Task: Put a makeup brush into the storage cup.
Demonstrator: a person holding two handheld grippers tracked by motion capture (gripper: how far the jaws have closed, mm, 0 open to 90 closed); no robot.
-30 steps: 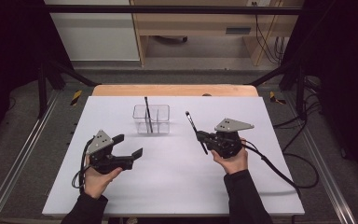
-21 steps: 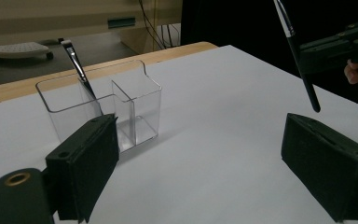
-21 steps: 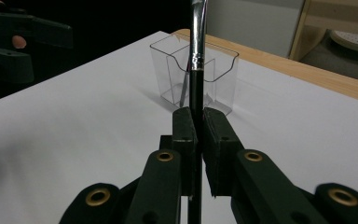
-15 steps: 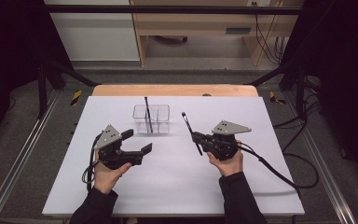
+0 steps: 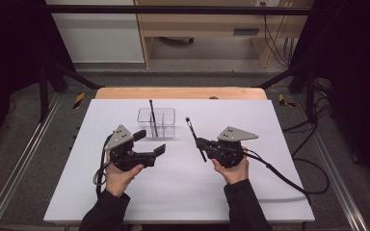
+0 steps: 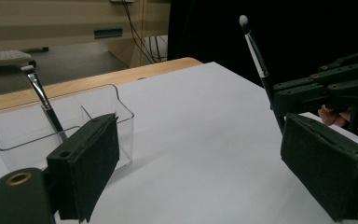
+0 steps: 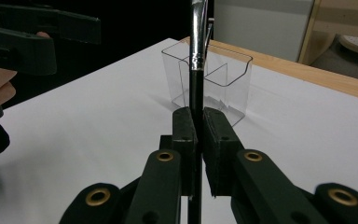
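High view, setting: white table [image 5: 173,192] before a wooden bench and dark surrounds.
High view, organizer: clear divided container [image 5: 156,121] near the table's far edge, one black brush [image 5: 152,118] standing in it.
High view, left gripper [image 5: 150,143]: jaws spread wide, empty, just short of the container.
High view, right gripper [image 5: 201,143]: jaws clamped on a second makeup brush [image 5: 194,136], tip tilted up and away.
Left gripper view: open jaws frame the container [image 6: 60,123]; the held brush [image 6: 257,56] rises at right.
Right gripper view: jaws pinch the brush handle [image 7: 196,88], the container [image 7: 209,84] straight behind.
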